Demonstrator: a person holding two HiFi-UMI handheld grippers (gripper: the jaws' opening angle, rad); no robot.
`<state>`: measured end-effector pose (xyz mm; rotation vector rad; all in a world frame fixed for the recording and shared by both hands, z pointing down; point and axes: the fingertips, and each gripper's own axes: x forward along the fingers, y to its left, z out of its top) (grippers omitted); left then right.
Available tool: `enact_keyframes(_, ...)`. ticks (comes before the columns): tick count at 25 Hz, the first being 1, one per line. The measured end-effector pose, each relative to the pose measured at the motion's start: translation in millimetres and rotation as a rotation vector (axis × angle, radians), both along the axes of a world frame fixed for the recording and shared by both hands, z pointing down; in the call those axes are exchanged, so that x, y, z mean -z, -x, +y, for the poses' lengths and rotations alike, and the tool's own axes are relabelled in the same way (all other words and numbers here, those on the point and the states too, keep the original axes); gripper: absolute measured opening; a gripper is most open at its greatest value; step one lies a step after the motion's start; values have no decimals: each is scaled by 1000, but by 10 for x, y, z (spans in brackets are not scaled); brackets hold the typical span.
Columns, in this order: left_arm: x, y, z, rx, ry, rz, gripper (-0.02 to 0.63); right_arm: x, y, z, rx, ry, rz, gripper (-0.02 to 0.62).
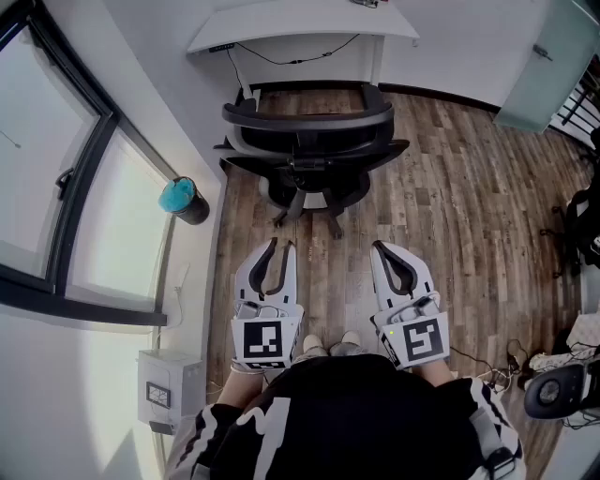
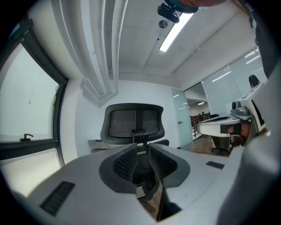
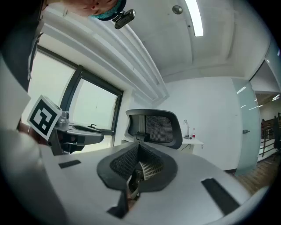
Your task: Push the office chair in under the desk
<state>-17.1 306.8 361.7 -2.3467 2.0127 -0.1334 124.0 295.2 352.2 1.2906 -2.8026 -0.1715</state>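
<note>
Head view: black mesh-backed office chair point(image 1: 309, 141) (backrest upright) faces white desk point(image 1: 300, 23).

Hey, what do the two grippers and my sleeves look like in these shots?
Both the left gripper and the right gripper have white shells with long curved fingers lined in dark ribbed pads. Each carries a cube printed with black-and-white square markers. The sleeves are black with white patches.
</note>
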Motion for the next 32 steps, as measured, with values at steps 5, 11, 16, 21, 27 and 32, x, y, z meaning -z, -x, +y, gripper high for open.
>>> enact_keyframes(5, 6, 30, -23, -7, -24, -17, 89, 2, 20, -11, -4, 3, -1, 8)
enact_keyframes(11, 5, 112, -4, -9, -33, -24, 83, -22, 68, -3, -4, 14, -1, 8)
enact_keyframes(16, -8, 189, 45, -20, -30, -22, 83, -30, 183, 23, 11, -6, 7, 9)
enact_keyframes(21, -24, 261, 100, -33, -12, -10, 83, -15, 269, 105, 3, -60, 28, 8)
enact_keyframes(27, -94, 309, 138, -62, -10, -23, 83, 14, 237, 191, -42, -77, -45, 9)
enact_keyframes(32, -191, 279, 157, -94, 7, -15, 83, 8, 181, 185, -111, -112, -23, 9)
